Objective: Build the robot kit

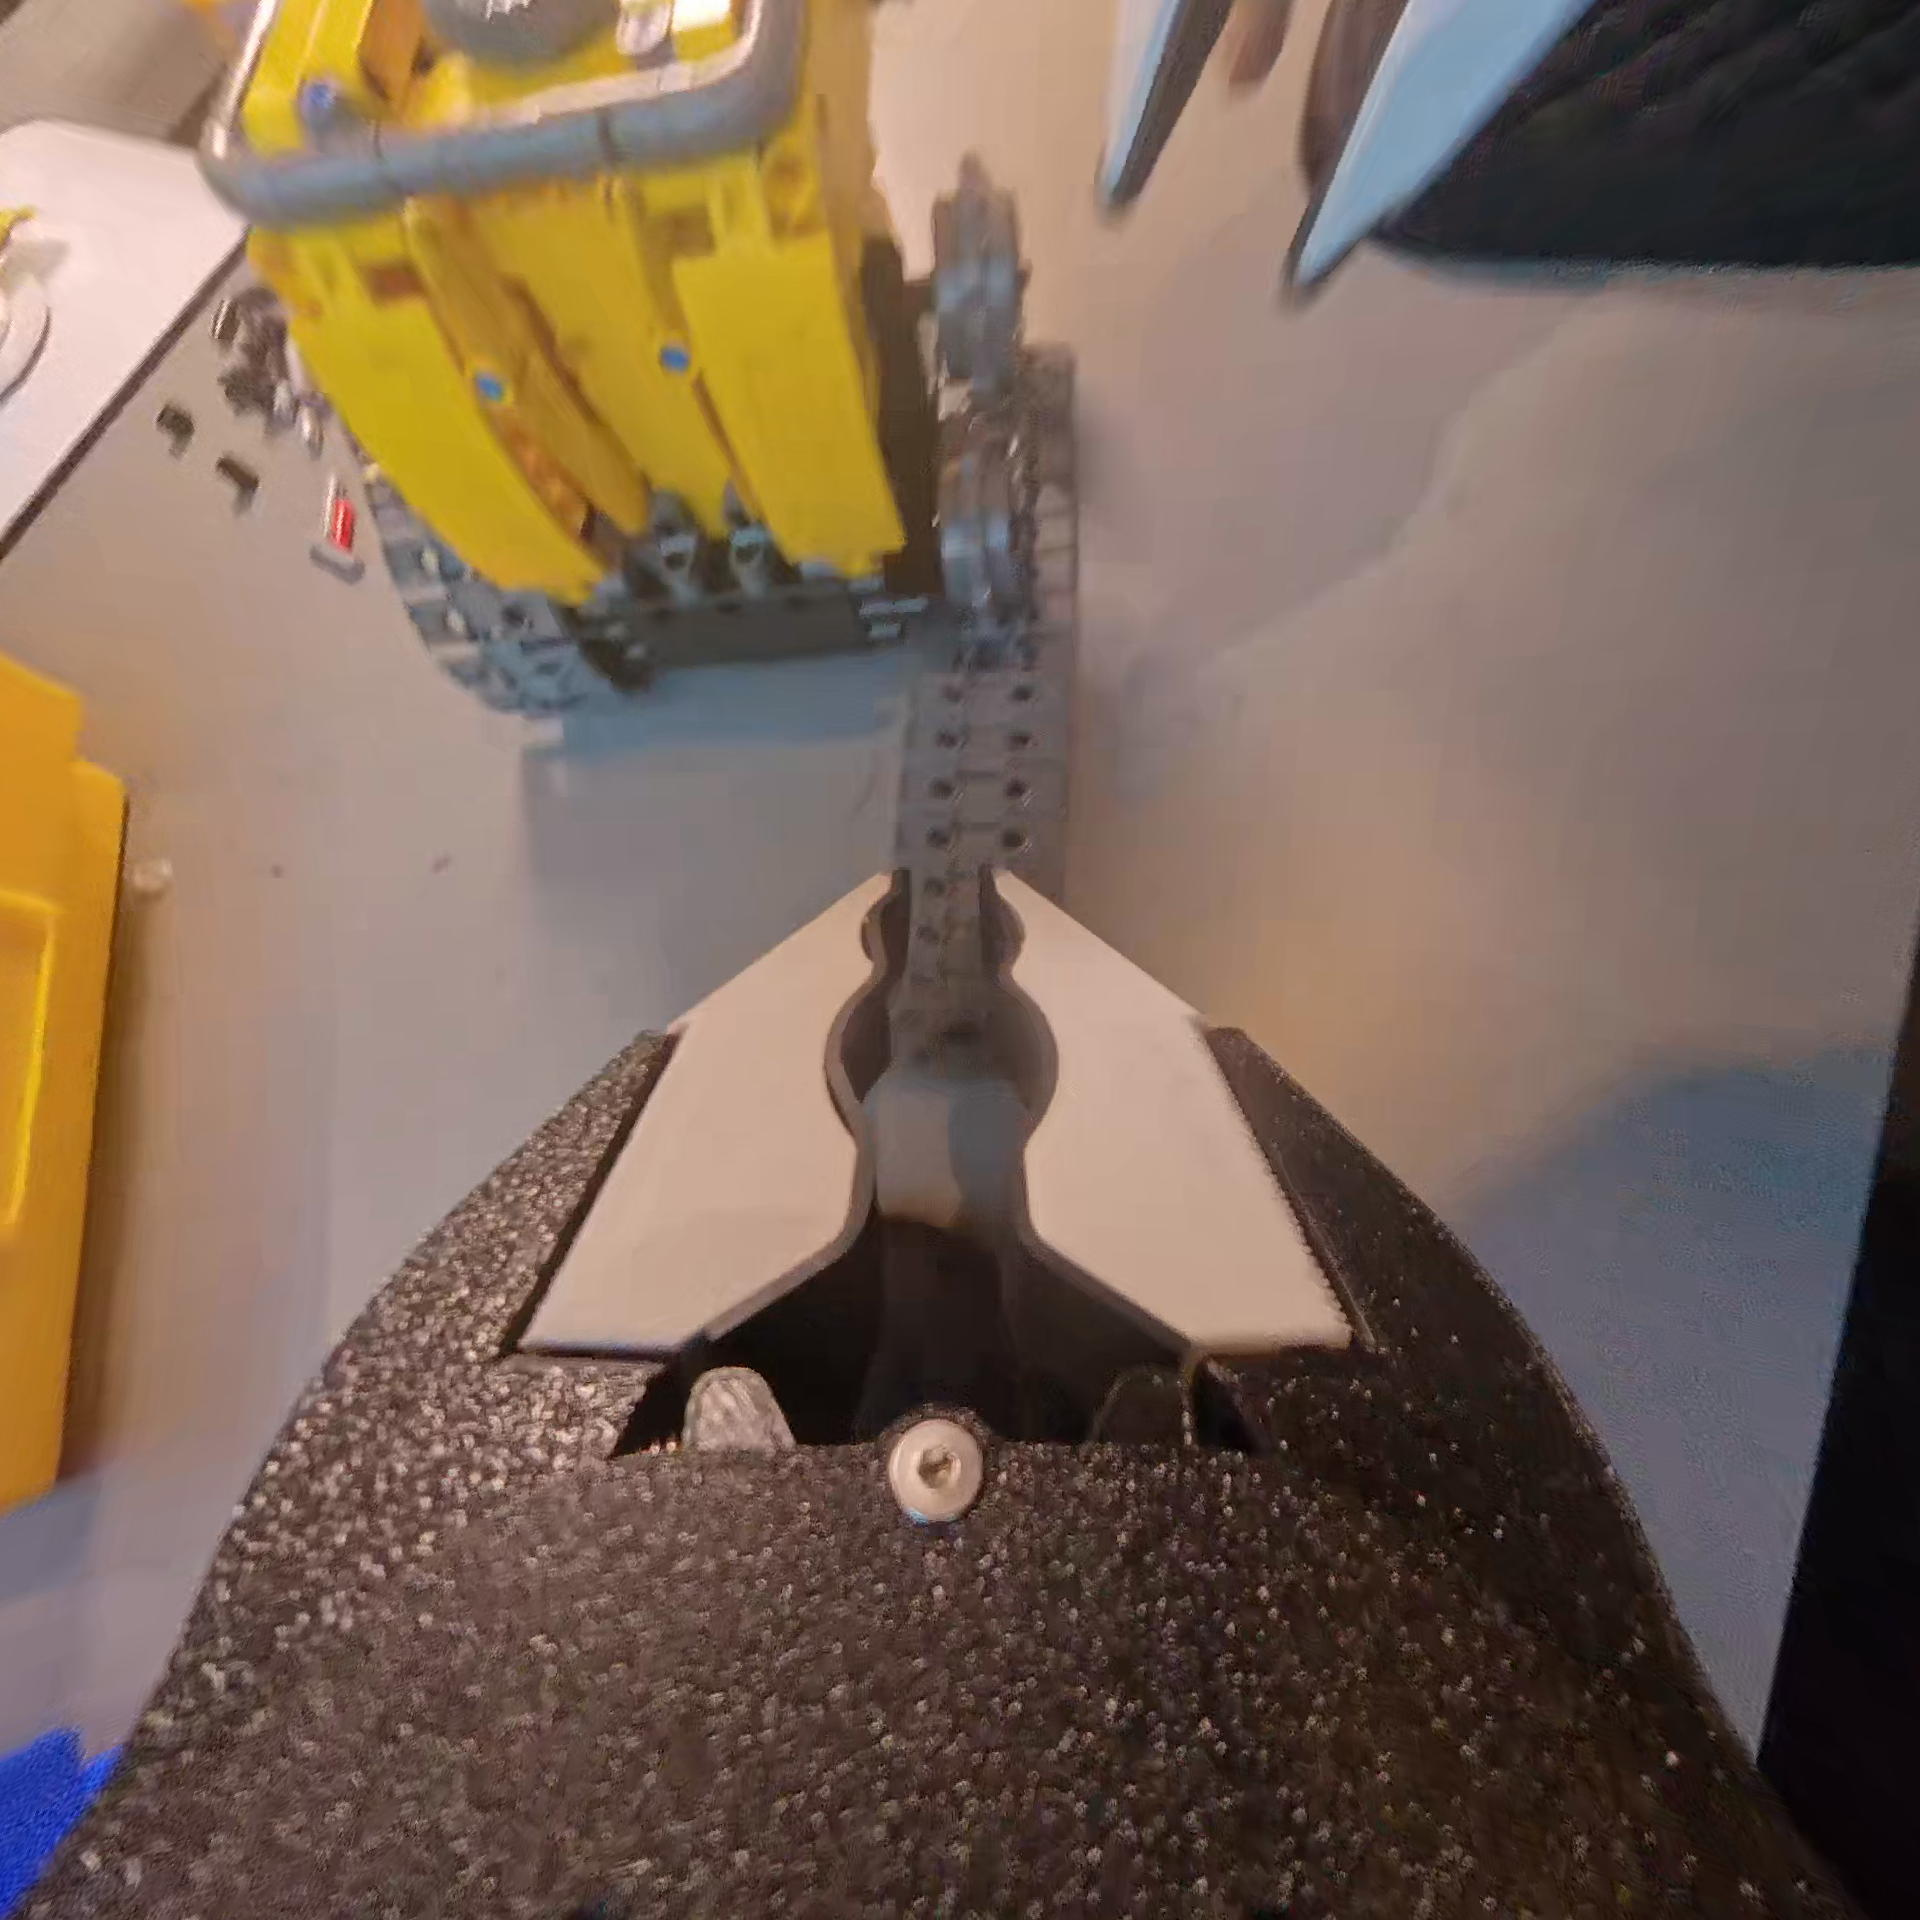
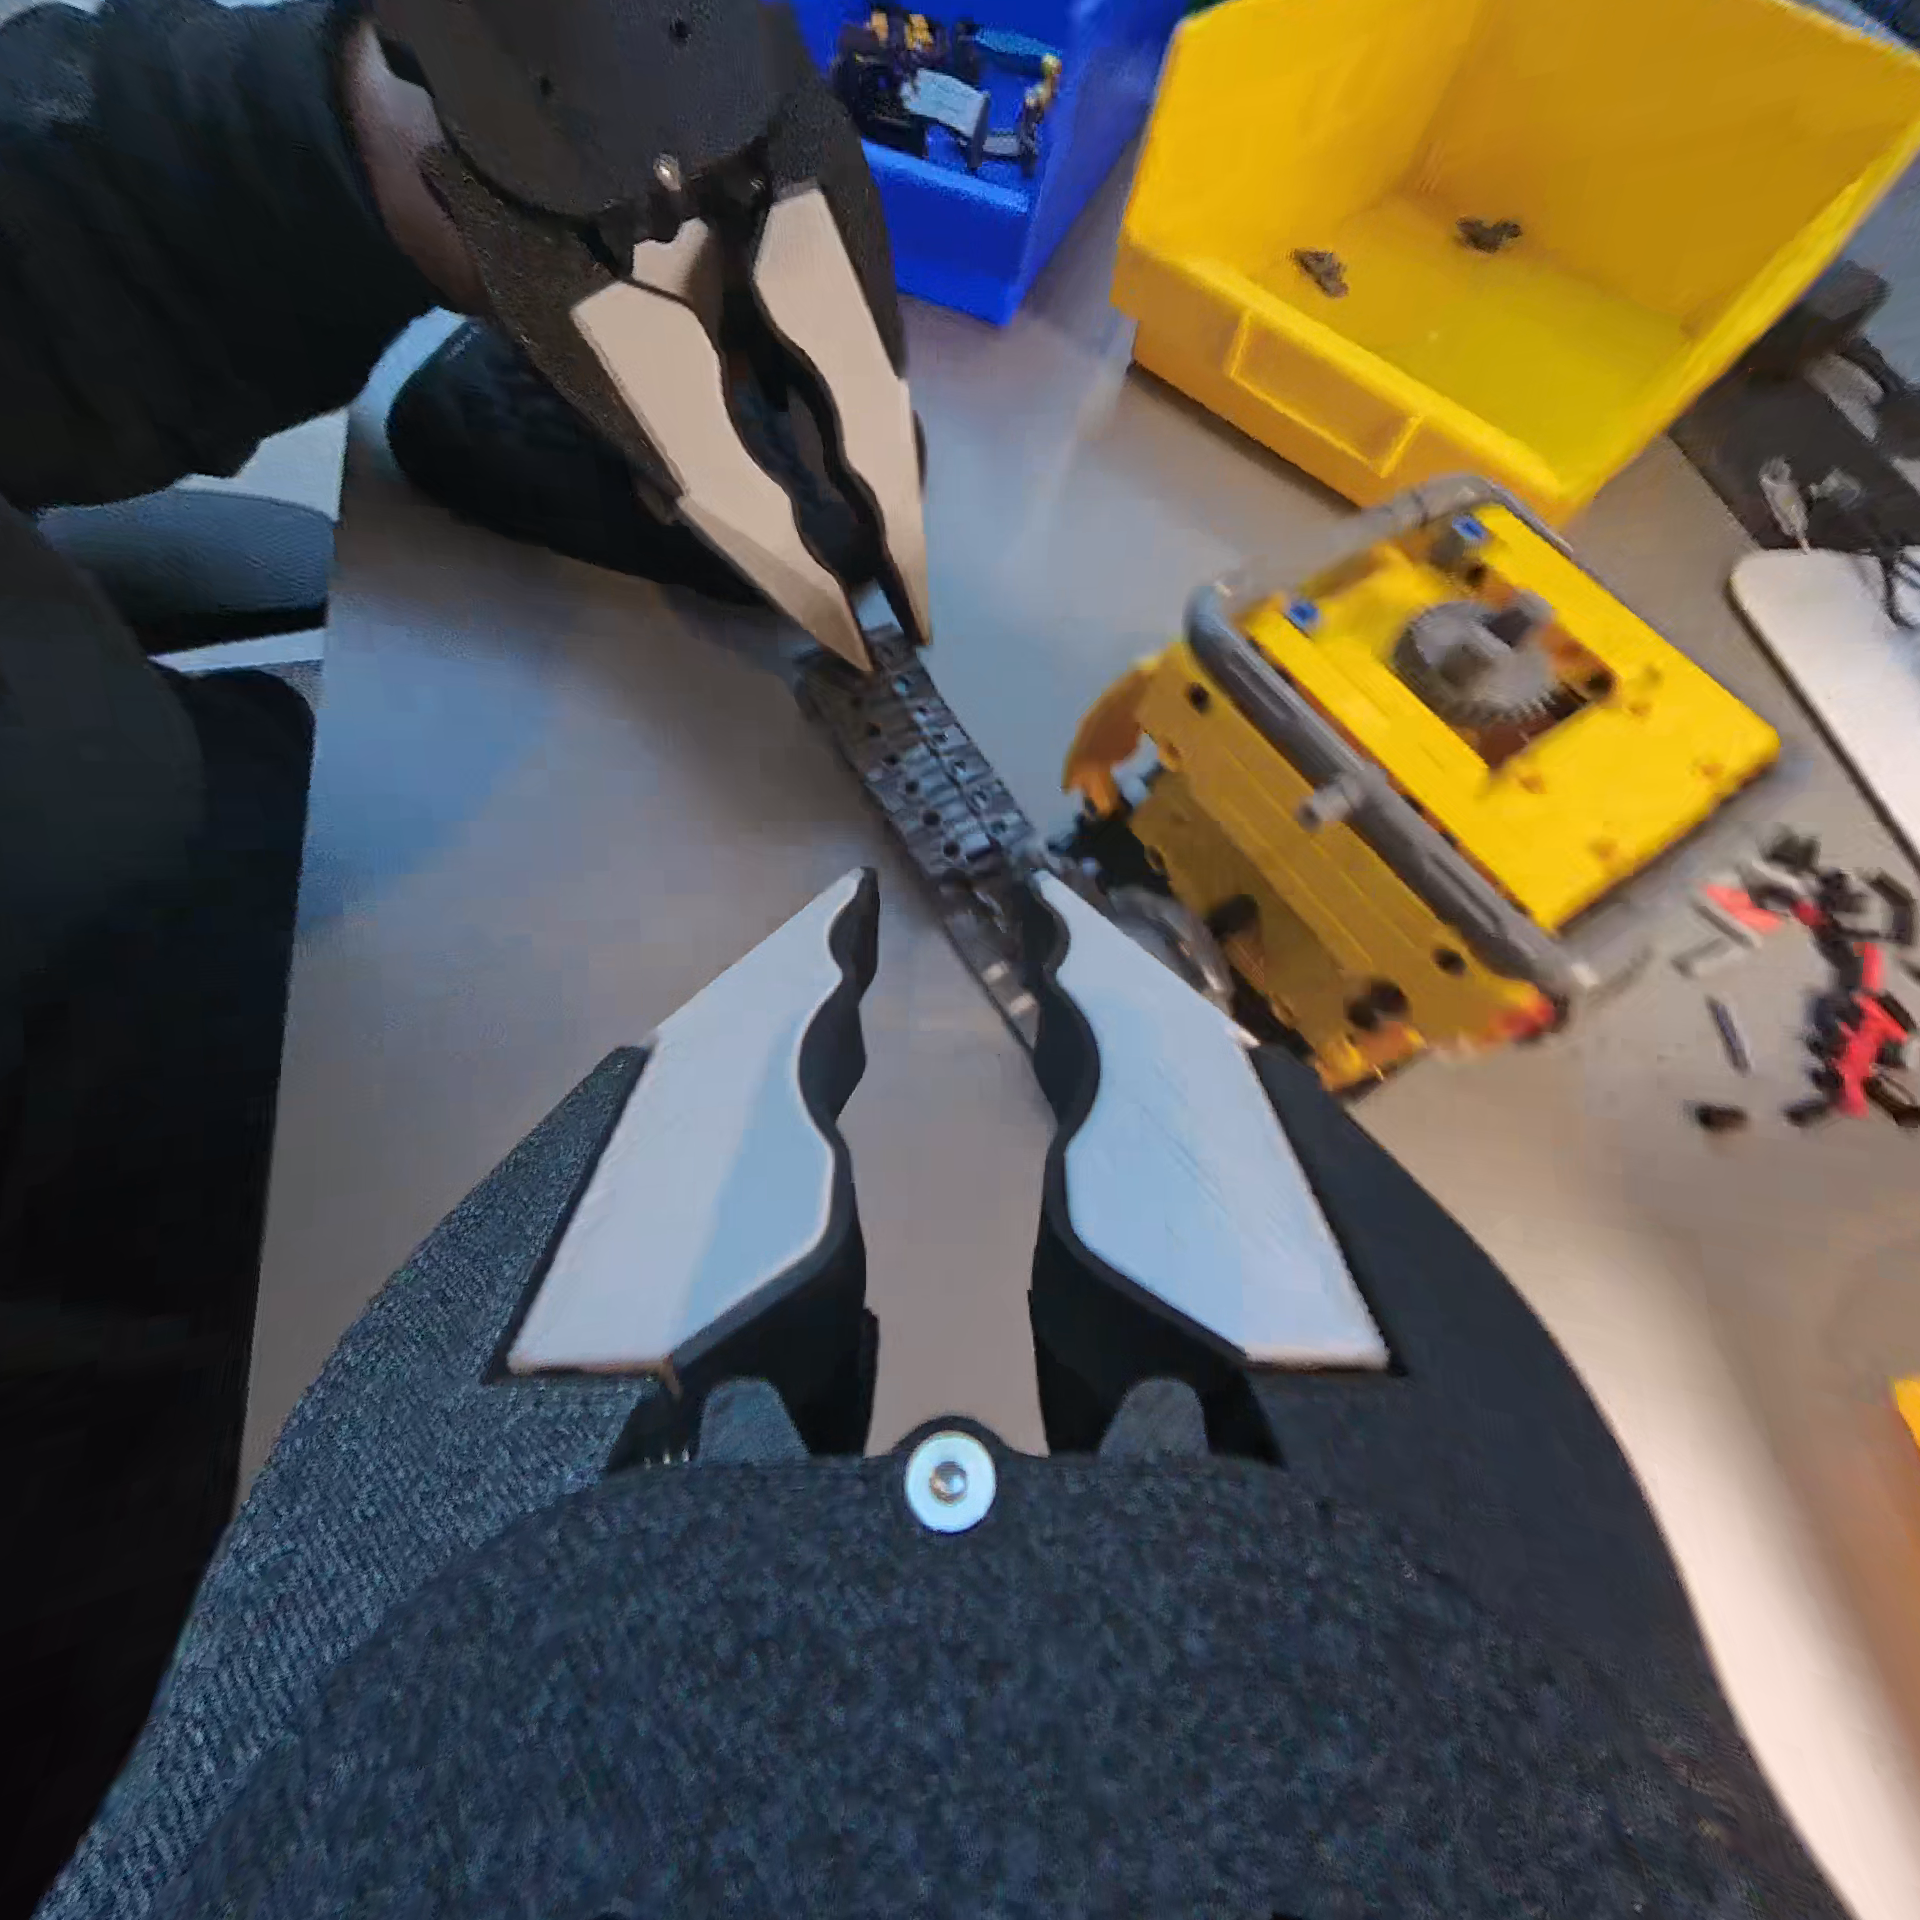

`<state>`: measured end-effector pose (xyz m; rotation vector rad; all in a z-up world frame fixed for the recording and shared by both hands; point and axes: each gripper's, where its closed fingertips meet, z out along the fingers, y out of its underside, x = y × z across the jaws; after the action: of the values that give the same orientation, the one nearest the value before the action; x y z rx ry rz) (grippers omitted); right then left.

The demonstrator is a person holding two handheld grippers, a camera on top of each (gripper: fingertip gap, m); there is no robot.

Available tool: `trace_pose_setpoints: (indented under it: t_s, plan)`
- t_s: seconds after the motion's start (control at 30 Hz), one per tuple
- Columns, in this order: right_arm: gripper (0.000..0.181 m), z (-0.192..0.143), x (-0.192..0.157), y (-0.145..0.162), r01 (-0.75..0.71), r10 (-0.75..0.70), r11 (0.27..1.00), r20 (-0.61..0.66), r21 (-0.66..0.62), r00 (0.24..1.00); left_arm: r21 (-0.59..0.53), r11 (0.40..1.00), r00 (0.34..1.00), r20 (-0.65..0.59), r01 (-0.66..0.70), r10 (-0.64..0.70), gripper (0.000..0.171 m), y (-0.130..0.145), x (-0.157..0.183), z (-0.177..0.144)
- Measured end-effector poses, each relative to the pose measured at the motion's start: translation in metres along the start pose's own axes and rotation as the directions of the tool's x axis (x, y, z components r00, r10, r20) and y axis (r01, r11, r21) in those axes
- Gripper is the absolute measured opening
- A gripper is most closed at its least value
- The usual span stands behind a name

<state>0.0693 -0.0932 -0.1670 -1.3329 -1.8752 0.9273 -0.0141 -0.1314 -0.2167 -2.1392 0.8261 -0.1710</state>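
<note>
The left hand-held gripper is closed on the near end of a dark grey toy track, a chain of linked plates with small holes that runs straight ahead from its fingertips across the grey bench. The strip passes between the two pale fingers and back into the scalloped gap behind the tips. At its far end the track reaches a yellow brick-built vehicle body, which lies on the bench just ahead and to the left of this hand-held gripper, with grey sprocket wheels standing along its side where the track meets it. Small black and red loose pieces are scattered further left, and a yellow bin sits at the left edge. The right hand-held gripper is open, its fingers spread apart above the bench; the other stretch of track lies just ahead of its tips, close to the inner edge of its right finger, though whether they touch cannot be told. Beyond its right finger lies the yellow body, with a grey gear on top. Ahead and to the right stand the yellow bin and a blue bin.
</note>
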Motion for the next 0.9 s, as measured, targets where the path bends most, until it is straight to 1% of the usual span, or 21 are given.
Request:
trace_pose_setpoints:
  t_s: [0.07,0.1,0.17,0.2,0.23,0.27,0.3,0.33,0.37,0.4,0.43,0.47,0.5,0.53,0.57,0.6,0.67,0.73,0.83,0.9]
  plan:
    - [0.028,-0.024,0.026,0.02,-0.014,0.01,0.999,-0.097,-0.039,0.995,-0.052,0.998,0.999,0.018,0.029,-0.028,0.02,0.018,-0.009,-0.006]
    - [0.028,-0.033,0.038,0.033,-0.008,-0.002,0.997,-0.139,-0.074,0.99,-0.042,0.998,0.998,0.022,0.055,-0.054,0.023,0.02,-0.013,-0.011]
    - [0.028,-0.042,0.056,0.053,-0.012,-0.009,0.993,-0.183,-0.116,0.983,0.068,0.99,0.992,0.015,0.124,-0.126,0.024,0.002,-0.022,-0.022]
    - [0.028,-0.041,0.061,0.059,-0.023,0.001,0.992,-0.18,-0.123,0.984,0.13,0.979,0.987,-0.025,0.159,-0.157,0.025,-0.011,-0.022,-0.025]
    - [0.029,-0.037,0.063,0.062,-0.031,0.01,0.992,-0.168,-0.126,0.986,0.168,0.969,0.982,-0.075,0.183,-0.172,0.028,-0.022,-0.018,-0.026]
    - [0.03,-0.032,0.066,0.065,-0.031,0.009,0.991,-0.162,-0.132,0.987,0.175,0.966,0.979,-0.111,0.191,-0.173,0.033,-0.029,-0.014,-0.022]
    - [0.03,-0.026,0.07,0.067,-0.022,-0.002,0.989,-0.164,-0.148,0.987,0.144,0.972,0.976,-0.14,0.185,-0.165,0.042,-0.03,-0.007,-0.014]
    - [0.032,-0.02,0.072,0.069,-0.008,-0.02,0.986,-0.164,-0.168,0.986,0.078,0.982,0.974,-0.166,0.17,-0.155,0.053,-0.025,0.001,-0.001]
    - [0.032,-0.014,0.072,0.069,0.009,-0.039,0.983,-0.162,-0.183,0.986,0.007,0.989,0.976,-0.161,0.147,-0.144,0.061,-0.016,0.005,0.012]
    - [0.033,-0.01,0.072,0.067,0.027,-0.056,0.982,-0.158,-0.185,0.986,-0.058,0.991,0.98,-0.153,0.119,-0.127,0.063,-0.006,0.008,0.024]
    - [0.032,-0.006,0.07,0.063,0.039,-0.067,0.983,-0.153,-0.18,0.986,-0.118,0.988,0.979,-0.167,0.099,-0.118,0.063,0.005,0.014,0.032]
    - [0.032,-0.003,0.071,0.063,0.039,-0.069,0.982,-0.155,-0.185,0.986,-0.148,0.985,0.981,-0.154,0.093,-0.116,0.057,0.011,0.014,0.037]
    - [0.031,-0.001,0.073,0.067,0.037,-0.072,0.977,-0.163,-0.211,0.984,-0.124,0.988,0.986,-0.126,0.091,-0.107,0.041,0.009,0.009,0.035]
    - [0.026,0.001,0.075,0.073,0.041,-0.082,0.97,-0.161,-0.241,0.984,-0.106,0.989,0.984,-0.135,0.103,-0.117,0.041,0.007,0.009,0.031]
    - [0.023,0.002,0.076,0.074,0.043,-0.084,0.97,-0.165,-0.238,0.983,-0.073,0.989,0.98,-0.139,0.132,-0.141,0.041,0.003,0.006,0.025]
    - [0.022,0.002,0.076,0.074,0.041,-0.08,0.973,-0.164,-0.227,0.983,-0.039,0.985,0.975,-0.137,0.17,-0.174,0.041,0.0,0.002,0.018]
    - [0.021,0.001,0.077,0.075,0.003,-0.037,0.976,-0.153,-0.216,0.988,-0.005,0.969,0.959,-0.142,0.248,-0.246,0.041,0.003,-0.004,0.002]
    - [0.021,0.001,0.077,0.075,-0.014,-0.017,0.979,-0.147,-0.202,0.989,0.004,0.956,0.95,-0.109,0.294,-0.291,0.041,0.015,-0.011,-0.011]
    - [0.02,0.0,0.076,0.075,-0.016,-0.014,0.98,-0.151,-0.196,0.989,-0.035,0.938,0.938,-0.039,0.344,-0.345,0.043,0.042,-0.017,-0.029]
    - [0.02,0.0,0.076,0.075,-0.015,-0.014,0.981,-0.15,-0.193,0.989,-0.024,0.909,0.909,0.014,0.417,-0.417,0.044,0.057,-0.025,-0.043]
